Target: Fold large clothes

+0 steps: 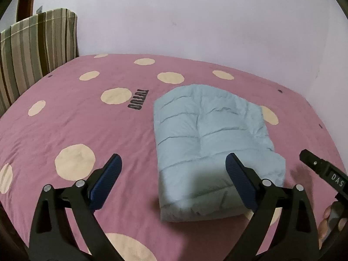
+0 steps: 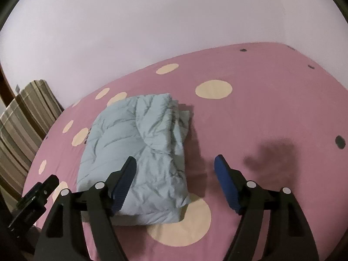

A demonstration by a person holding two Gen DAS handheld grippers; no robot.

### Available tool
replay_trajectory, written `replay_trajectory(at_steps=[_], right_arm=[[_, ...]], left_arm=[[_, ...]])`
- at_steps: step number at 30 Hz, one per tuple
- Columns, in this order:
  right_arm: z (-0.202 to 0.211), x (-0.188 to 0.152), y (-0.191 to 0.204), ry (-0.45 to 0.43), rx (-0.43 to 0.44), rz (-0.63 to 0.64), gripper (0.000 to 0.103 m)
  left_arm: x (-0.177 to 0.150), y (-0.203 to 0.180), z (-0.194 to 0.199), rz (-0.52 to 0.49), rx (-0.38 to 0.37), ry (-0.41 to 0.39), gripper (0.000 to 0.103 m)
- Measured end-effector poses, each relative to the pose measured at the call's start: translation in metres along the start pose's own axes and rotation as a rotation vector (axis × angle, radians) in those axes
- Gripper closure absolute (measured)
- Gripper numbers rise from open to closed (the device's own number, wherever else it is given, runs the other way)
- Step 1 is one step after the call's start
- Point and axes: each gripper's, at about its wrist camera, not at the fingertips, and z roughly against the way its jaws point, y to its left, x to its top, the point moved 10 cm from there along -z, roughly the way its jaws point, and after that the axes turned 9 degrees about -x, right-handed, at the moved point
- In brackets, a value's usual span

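A pale blue puffy jacket [image 1: 208, 143] lies folded into a thick rectangular bundle on the pink bedspread [image 1: 76, 119]. My left gripper [image 1: 174, 163] hovers above the bundle's near left edge, open, with nothing between its blue pads [image 1: 106, 180]. In the right wrist view the same jacket [image 2: 139, 148] sits left of centre. My right gripper [image 2: 175, 165] hangs above the bundle's near right edge, open and empty. The right gripper's black finger [image 1: 322, 171] shows at the right edge of the left wrist view, and part of the left gripper [image 2: 32, 198] at the lower left of the right wrist view.
The bedspread has large cream dots [image 1: 75, 162] and dark lettering [image 1: 138, 100]. Striped cushions [image 1: 32, 50] stand at the bed's far left. A plain pale wall [image 1: 195, 17] runs behind the bed. A person's fingers [image 1: 326, 215] show at the lower right.
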Motion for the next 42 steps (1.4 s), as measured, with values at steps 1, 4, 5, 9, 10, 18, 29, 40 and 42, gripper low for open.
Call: replay_trajectory(at_steps=[1, 4, 5, 9, 10, 18, 29, 40, 42], right_arm=[[0.003, 0.000, 0.002, -0.005, 0.000, 0.004, 0.028], [0.015, 0.002, 0.008, -0.030, -0.007, 0.025, 0.026], [0.020, 0.002, 0.011, -0.041, -0.006, 0.033, 0.025], [0.035, 0.004, 0.020, -0.077, -0.017, 0.077, 0.024], [0.038, 0.003, 0.023, -0.084, -0.020, 0.092, 0.024], [0.055, -0.003, 0.037, -0.112, -0.031, 0.165, 0.023], [0.067, -0.008, 0.043, -0.133, -0.023, 0.175, 0.023], [0.071, -0.008, 0.043, -0.137, -0.020, 0.175, 0.023], [0.071, -0.008, 0.043, -0.137, -0.020, 0.175, 0.023]], left_arm=[[0.000, 0.000, 0.003, 0.001, 0.000, -0.002, 0.007], [0.001, -0.002, 0.012, 0.006, 0.006, -0.014, 0.007], [0.001, -0.003, 0.015, 0.009, 0.004, -0.017, 0.007], [0.003, -0.004, 0.025, 0.022, 0.007, -0.030, 0.007], [0.004, -0.005, 0.028, 0.019, 0.010, -0.037, 0.006], [0.004, -0.012, 0.043, 0.001, 0.015, -0.053, 0.006], [-0.001, -0.020, 0.055, -0.023, 0.015, -0.067, 0.006], [-0.005, -0.024, 0.060, -0.027, 0.018, -0.067, 0.006], [-0.006, -0.024, 0.060, -0.026, 0.017, -0.066, 0.006]])
